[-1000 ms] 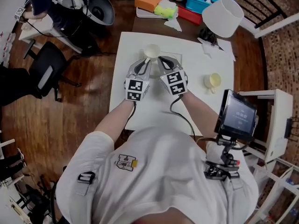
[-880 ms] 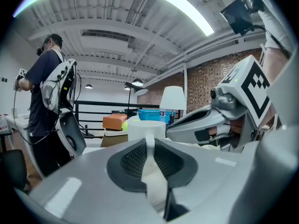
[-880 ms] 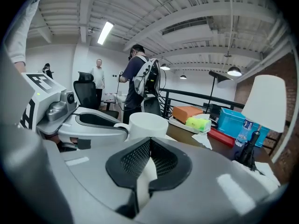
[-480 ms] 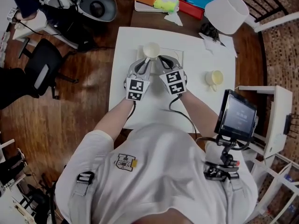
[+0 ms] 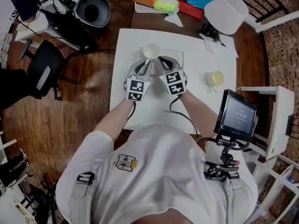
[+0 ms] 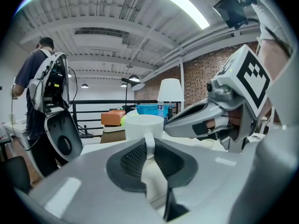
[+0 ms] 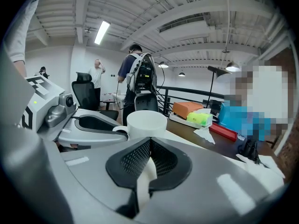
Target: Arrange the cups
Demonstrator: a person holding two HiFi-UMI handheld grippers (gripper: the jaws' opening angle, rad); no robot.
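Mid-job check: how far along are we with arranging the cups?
Done: nothing visibly arranged yet; the two cups stand apart on the table. In hand: left tongs grip the white cup by its handle; right tongs are shut and empty beside it. Left: place this cup, then probably fetch the yellow cup at the table's right.

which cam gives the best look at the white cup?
Right gripper view: the white cup shows rim, wall and handle. Left gripper view has its lower part behind the left gripper, whose jaws clamp the handle. Head view shows only its small rim from above.
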